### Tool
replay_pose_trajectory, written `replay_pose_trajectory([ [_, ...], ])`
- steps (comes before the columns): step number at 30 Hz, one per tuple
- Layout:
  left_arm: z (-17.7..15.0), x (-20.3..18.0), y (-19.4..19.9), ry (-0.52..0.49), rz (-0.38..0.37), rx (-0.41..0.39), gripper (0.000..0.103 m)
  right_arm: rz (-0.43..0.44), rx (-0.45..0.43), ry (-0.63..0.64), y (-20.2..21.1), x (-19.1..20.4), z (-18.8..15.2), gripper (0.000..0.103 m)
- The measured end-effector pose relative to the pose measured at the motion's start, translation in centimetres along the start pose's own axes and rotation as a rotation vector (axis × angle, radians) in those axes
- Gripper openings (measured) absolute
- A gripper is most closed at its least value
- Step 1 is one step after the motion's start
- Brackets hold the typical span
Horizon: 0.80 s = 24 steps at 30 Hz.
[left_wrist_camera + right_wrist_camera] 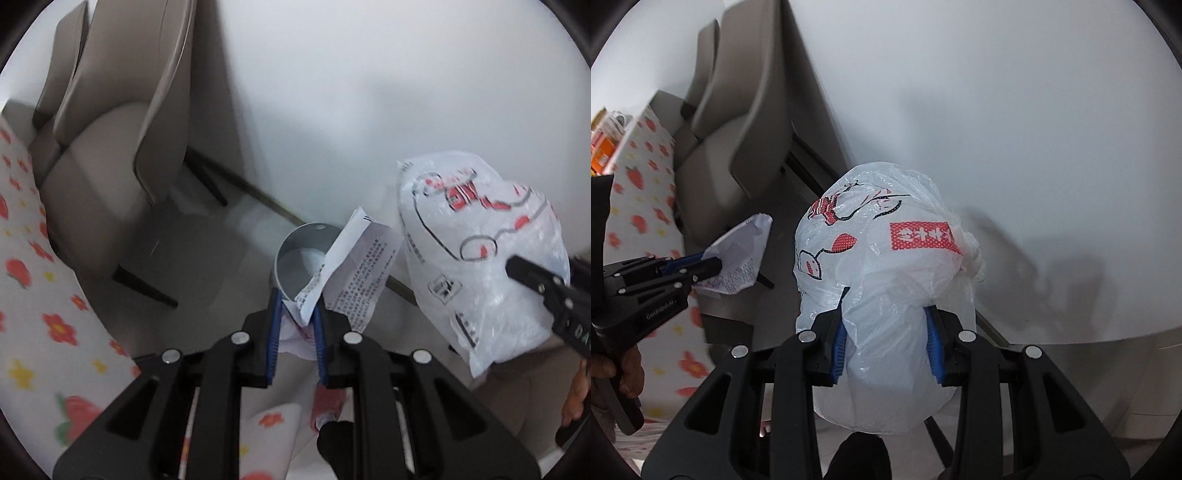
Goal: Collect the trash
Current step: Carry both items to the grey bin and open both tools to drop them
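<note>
Blue-padded left gripper (297, 314) pinches a crumpled printed paper (354, 273) directly above a small metal bin (295, 258) on the floor. Right gripper (884, 325) clamps a stuffed white plastic bag (886, 258), held just beside the paper. Beige chairs (110, 147) and floral tablecloth (44, 295) at left.

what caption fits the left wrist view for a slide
Left tool carrying crumpled printed paper above a small metal bin.
</note>
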<state>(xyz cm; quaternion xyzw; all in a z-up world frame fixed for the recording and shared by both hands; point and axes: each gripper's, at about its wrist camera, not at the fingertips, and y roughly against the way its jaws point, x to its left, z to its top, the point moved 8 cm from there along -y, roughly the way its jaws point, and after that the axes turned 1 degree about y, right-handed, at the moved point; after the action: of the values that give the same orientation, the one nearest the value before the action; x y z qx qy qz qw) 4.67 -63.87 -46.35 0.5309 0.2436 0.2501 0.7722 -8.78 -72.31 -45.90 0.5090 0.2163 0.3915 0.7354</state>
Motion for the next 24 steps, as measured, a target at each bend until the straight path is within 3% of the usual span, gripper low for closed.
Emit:
replay_pose_trajectory([
  [4,-0.4,0.4,-4.7,0.073,0.077,0.028,0.017,0.017,0.047,0.016,-6.6,-0.1,-0.7,0.034],
  [12,-0.9,2.1,-14.5,0.195,0.120,0.086,0.017,0.044,0.136,0.049,-18.0,0.7,-1.0,0.034],
  [14,-1.2,2.6,-16.8,0.219,0.124,0.103,0.017,0.048,0.155,0.059,-20.5,0.8,-0.9,0.039],
  [16,-1.7,3.1,-18.6,0.235,0.129,0.115,0.017,0.056,0.160,0.073,-22.8,1.0,-0.6,0.051],
  [18,-2.1,3.1,-19.8,0.229,0.138,0.123,0.017,0.056,0.148,0.090,-24.0,1.0,-0.1,0.058],
  [22,-2.5,2.3,-21.1,0.197,0.139,0.129,0.017,0.052,0.129,0.093,-24.9,1.0,1.2,0.060],
  [24,-2.5,1.8,-21.5,0.181,0.135,0.130,0.017,0.058,0.115,0.074,-24.2,0.4,1.5,0.065],
])
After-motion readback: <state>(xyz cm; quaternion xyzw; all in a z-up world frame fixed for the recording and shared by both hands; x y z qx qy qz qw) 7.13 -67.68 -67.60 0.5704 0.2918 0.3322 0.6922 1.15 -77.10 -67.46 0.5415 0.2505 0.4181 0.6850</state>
